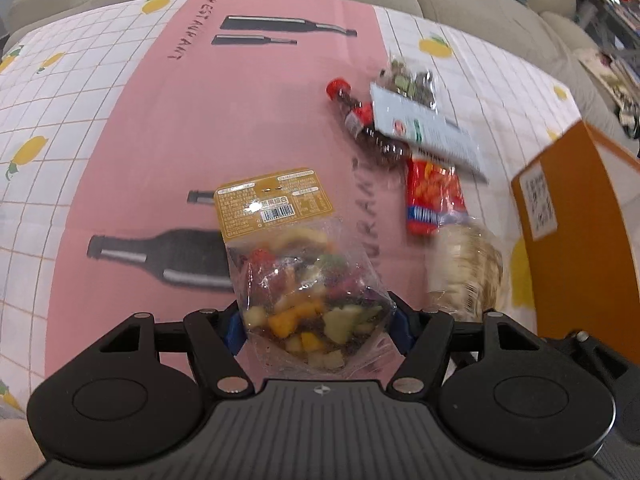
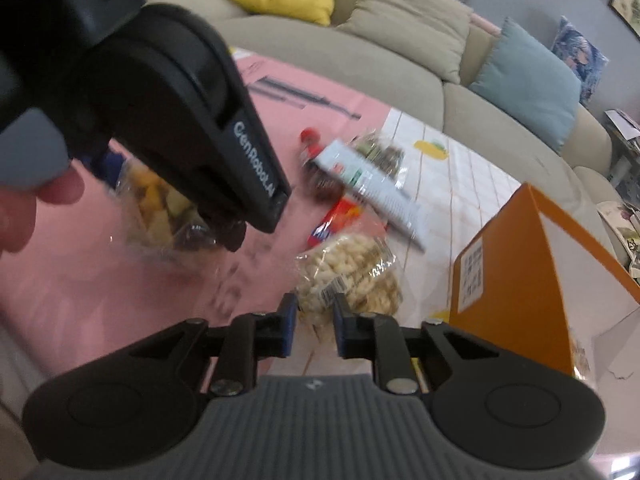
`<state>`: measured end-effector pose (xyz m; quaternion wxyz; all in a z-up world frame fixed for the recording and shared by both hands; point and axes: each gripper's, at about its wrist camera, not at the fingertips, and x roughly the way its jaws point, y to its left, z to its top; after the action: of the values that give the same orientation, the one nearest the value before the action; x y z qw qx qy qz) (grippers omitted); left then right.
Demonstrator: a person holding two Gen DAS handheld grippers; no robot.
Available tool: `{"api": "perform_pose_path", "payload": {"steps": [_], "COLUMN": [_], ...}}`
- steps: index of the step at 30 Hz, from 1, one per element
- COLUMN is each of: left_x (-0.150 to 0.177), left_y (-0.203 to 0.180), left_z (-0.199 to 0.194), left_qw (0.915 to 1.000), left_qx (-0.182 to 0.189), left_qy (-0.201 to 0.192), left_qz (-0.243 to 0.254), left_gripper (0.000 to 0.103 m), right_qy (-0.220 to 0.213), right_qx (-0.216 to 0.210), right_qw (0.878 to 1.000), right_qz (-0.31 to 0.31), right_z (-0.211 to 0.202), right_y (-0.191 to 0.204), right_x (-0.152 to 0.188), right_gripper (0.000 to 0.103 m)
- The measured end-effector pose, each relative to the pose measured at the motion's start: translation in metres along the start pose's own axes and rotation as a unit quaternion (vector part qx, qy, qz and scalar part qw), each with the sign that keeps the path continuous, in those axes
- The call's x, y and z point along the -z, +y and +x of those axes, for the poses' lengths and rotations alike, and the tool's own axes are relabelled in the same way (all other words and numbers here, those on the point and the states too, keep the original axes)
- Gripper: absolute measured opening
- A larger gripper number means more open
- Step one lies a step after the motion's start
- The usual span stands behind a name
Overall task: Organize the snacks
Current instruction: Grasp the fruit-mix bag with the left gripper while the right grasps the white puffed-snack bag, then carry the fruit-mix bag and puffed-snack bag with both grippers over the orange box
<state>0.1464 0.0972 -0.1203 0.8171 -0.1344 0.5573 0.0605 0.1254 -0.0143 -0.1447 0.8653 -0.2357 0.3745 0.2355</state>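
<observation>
Between the left gripper's (image 1: 318, 326) blue pads, a clear bag of mixed dried fruit (image 1: 308, 280) was clamped above the pink tablecloth (image 1: 168, 128). Beside it, the right gripper (image 2: 314, 322) pinched a bag of pale puffed snacks (image 2: 352, 276), near the table's right edge by an orange box (image 2: 516, 280).

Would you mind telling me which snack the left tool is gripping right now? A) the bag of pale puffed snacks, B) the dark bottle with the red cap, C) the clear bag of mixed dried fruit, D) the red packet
C: in the left wrist view the left tool has its blue pads pressed on both sides of the clear bag of mixed dried fruit, while the other snacks lie apart on the tablecloth.
</observation>
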Motion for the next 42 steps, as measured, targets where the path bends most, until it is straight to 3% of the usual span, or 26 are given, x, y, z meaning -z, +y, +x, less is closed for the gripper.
{"api": "perform_pose_path", "payload": {"steps": [1,6,7,16,20,23,29,32,42], "left_x": [0.003,0.01,0.009,0.004,0.002,0.001,0.001,0.001,0.001], "left_y": [0.0,0.006,0.007,0.018,0.02,0.022,0.022,0.021,0.007], "left_z": [0.0,-0.002,-0.002,0.003,0.006,0.007,0.006,0.0,-0.045], "left_qw": [1.0,1.0,1.0,0.9996,0.9995,0.9994,0.9994,0.9994,0.9983], "left_qx": [-0.002,0.001,-0.003,-0.007,-0.009,-0.007,-0.007,-0.006,0.008], "left_qy": [0.001,0.0,-0.003,-0.012,-0.012,-0.01,-0.01,-0.014,-0.054], "left_qz": [0.003,-0.004,-0.006,-0.024,-0.027,-0.032,-0.033,-0.032,-0.017], "left_gripper": [0.077,0.077,0.077,0.076,0.076,0.076,0.076,0.076,0.076], "right_qy": [0.006,0.001,-0.003,0.019,0.034,0.037,0.039,0.035,-0.02], "right_qx": [-0.004,-0.022,-0.022,0.011,-0.003,0.0,-0.003,-0.009,-0.019], "right_qw": [1.0,0.995,0.993,0.972,0.964,0.964,0.969,0.971,0.977], "right_qz": [0.008,0.097,0.117,0.234,0.263,0.264,0.243,0.238,0.21], "right_z": [-0.002,-0.006,-0.005,0.032,0.047,0.054,0.058,0.054,-0.004], "right_y": [-0.001,-0.018,-0.021,-0.036,-0.041,-0.041,-0.037,-0.036,-0.04], "right_x": [0.002,0.001,0.001,-0.001,0.0,0.0,0.004,0.004,-0.011], "right_gripper": [0.021,0.078,0.079,0.091,0.091,0.091,0.079,0.078,0.078]}}
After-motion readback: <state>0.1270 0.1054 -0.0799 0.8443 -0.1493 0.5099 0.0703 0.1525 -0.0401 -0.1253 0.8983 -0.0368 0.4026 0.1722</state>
